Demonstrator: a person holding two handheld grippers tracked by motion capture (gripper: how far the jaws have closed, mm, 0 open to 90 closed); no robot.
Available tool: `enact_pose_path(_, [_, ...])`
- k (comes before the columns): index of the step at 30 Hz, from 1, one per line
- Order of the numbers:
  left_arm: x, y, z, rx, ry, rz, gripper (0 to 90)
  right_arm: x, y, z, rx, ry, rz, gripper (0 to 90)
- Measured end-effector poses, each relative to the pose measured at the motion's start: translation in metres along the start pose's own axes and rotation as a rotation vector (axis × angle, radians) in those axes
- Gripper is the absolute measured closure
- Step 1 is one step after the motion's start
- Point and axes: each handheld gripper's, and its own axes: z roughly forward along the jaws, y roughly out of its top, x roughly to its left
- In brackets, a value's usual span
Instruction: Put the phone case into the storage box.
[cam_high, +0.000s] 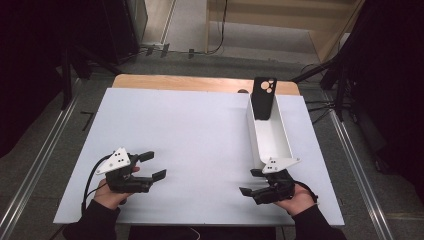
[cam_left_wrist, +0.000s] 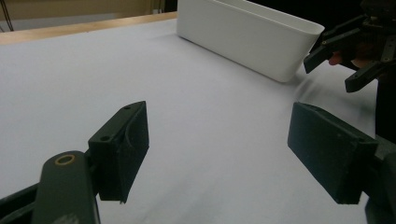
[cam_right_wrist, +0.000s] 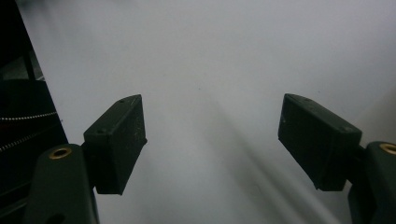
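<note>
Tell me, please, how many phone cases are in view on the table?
1: a black phone case stands upright in the far end of the white bin at the table's right; others could lie hidden inside.

The white worktop (cam_high: 200, 130) has a wooden far edge; a white bin (cam_high: 272, 137) holds a black phone case (cam_high: 263, 97); both tongs are black.
</note>
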Motion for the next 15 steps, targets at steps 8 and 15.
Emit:
enact_pose_path(8, [0.0,0.0,-0.002,0.003,-0.002,-0.002,20.6,-0.006,-0.009,-0.003,-0.002,-0.021,0.013,21.7])
enact_pose_path(15, [0.001,-0.002,-0.006,0.007,0.003,0.003,20.6,-0.01,-0.012,-0.003,-0.007,-0.023,0.02,21.6])
